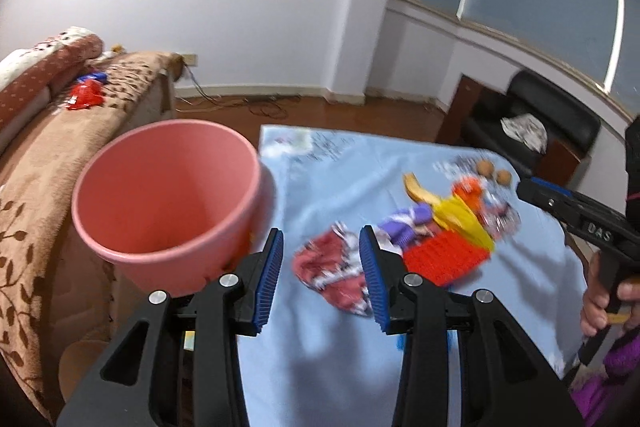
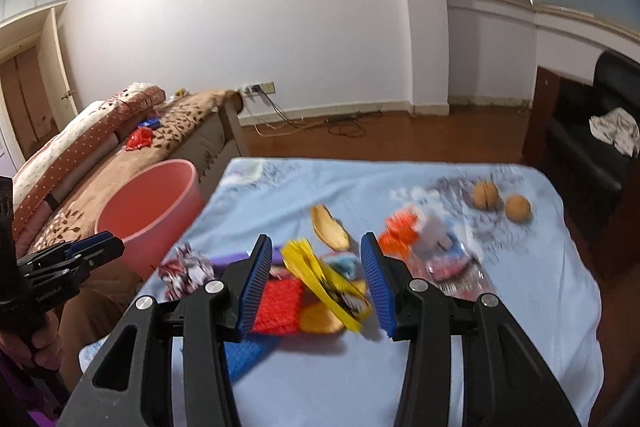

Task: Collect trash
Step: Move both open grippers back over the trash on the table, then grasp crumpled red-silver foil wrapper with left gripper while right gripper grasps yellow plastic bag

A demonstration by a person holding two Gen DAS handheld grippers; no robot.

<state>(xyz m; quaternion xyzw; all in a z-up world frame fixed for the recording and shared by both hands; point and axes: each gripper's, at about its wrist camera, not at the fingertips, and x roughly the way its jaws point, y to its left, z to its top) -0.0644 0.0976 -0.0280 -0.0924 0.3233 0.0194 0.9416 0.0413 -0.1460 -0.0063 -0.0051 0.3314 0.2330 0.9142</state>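
A pink bin (image 1: 172,203) (image 2: 152,203) stands off the left edge of the table, which is covered with a light-blue cloth (image 1: 340,367) (image 2: 400,367). My left gripper (image 1: 322,279) (image 2: 100,243) is open above a crumpled red-and-white wrapper (image 1: 336,275) (image 2: 184,273), which shows between its blue pads untouched. My right gripper (image 2: 316,283) (image 1: 528,189) is open over the trash pile, with a yellow wrapper (image 2: 320,279) (image 1: 460,219) framed between its pads. Around it lie a red textured piece (image 2: 280,307), a banana peel (image 2: 328,227), an orange wrapper (image 2: 400,231) and a clear packet (image 2: 452,259).
Two walnuts (image 2: 485,195) (image 2: 517,207) sit at the far right of the cloth. A sofa with a brown leaf-patterned blanket (image 1: 60,187) runs behind the bin, with a red wrapper (image 1: 84,97) on it. A black armchair (image 1: 540,123) stands beyond the table. Cables lie on the wooden floor.
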